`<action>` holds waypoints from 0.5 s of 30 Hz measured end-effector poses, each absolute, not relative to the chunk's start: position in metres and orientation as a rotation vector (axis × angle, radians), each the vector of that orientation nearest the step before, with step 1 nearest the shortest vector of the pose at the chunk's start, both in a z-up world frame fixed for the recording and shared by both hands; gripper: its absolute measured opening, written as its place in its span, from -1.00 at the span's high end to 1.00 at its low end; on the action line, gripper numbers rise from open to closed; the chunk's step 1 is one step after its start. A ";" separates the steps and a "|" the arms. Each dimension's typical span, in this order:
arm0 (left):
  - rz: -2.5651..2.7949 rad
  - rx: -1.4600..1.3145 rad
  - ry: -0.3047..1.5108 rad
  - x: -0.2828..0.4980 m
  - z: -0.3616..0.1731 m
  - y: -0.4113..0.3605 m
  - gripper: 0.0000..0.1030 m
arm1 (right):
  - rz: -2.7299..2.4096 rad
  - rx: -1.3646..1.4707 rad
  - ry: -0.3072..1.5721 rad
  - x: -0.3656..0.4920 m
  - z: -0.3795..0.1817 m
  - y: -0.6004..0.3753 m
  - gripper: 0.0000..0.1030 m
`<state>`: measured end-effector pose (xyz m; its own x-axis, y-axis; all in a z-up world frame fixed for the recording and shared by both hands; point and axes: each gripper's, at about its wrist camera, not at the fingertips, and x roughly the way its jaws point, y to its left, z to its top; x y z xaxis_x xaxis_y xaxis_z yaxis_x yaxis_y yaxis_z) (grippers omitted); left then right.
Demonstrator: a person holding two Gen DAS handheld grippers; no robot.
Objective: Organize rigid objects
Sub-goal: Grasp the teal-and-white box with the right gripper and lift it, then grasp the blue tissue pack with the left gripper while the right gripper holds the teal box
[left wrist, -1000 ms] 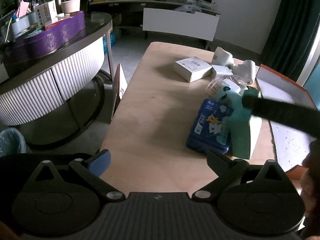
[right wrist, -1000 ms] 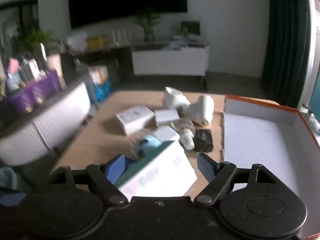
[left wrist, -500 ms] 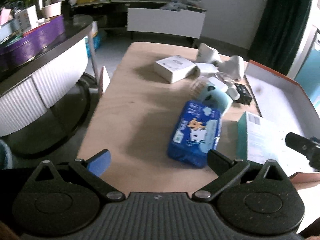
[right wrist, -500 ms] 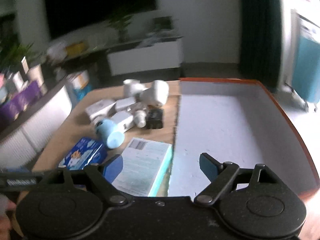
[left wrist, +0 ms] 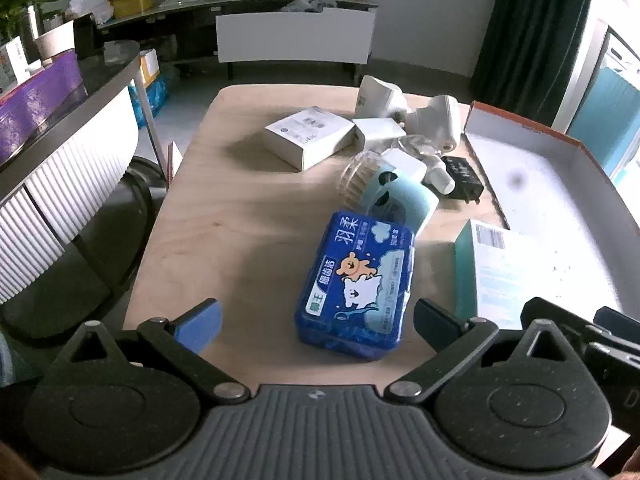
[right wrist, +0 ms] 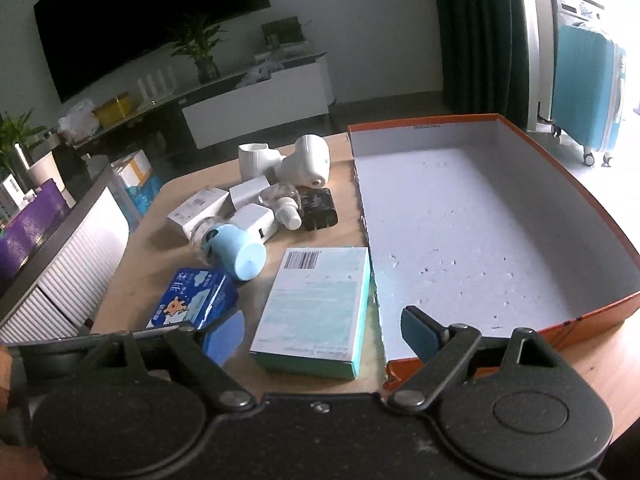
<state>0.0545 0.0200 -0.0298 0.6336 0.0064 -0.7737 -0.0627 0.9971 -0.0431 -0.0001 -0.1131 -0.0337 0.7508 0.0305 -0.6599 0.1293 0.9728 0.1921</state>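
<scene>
The right wrist view alone shows the whole orange-rimmed box (right wrist: 600, 216) and the teal-edged carton (right wrist: 316, 304) lying flat on the tabletop (right wrist: 132, 276) against its wall, between the right gripper's (right wrist: 320, 332) opening, empty fingers. The left wrist view shows the blue tissue pack (left wrist: 356, 284) between the left gripper's (left wrist: 318, 320) wide, empty fingers

blue tissue pack (left wrist: 355, 285), teal-edged box (right wrist: 316, 306)

White walls, dark TV (right wrist: 148, 20), green curtain (right wrist: 476, 36), low cabinet (right wrist: 256, 106), daylight right.
</scene>
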 end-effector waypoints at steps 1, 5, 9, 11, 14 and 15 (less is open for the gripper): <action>0.041 -0.064 0.887 0.055 -0.030 0.020 -1.00 | -0.057 0.235 0.727 0.002 -0.035 -0.113 -0.95; 0.035 -0.071 0.893 0.056 -0.032 0.022 -1.00 | -0.056 0.237 0.735 0.003 -0.035 -0.111 -0.95; 0.038 -0.069 0.895 0.058 -0.033 0.023 -1.00 | -0.056 0.234 0.729 0.003 -0.032 -0.109 -0.95; 0.038 -0.074 0.896 0.059 -0.034 0.024 -1.00 | -0.055 0.229 0.728 0.003 -0.032 -0.108 -0.95; 0.036 -0.077 0.897 0.059 -0.034 0.025 -1.00 | -0.056 0.226 0.730 0.004 -0.032 -0.108 -0.95; 0.035 -0.076 0.897 0.059 -0.034 0.025 -1.00 | -0.058 0.226 0.730 0.004 -0.032 -0.108 -0.95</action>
<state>0.0593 0.0248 -0.0342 0.6233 -0.0014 -0.7820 -0.0626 0.9967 -0.0517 0.0040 -0.1081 -0.0317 0.7448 0.0264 -0.6668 0.1305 0.9742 0.1843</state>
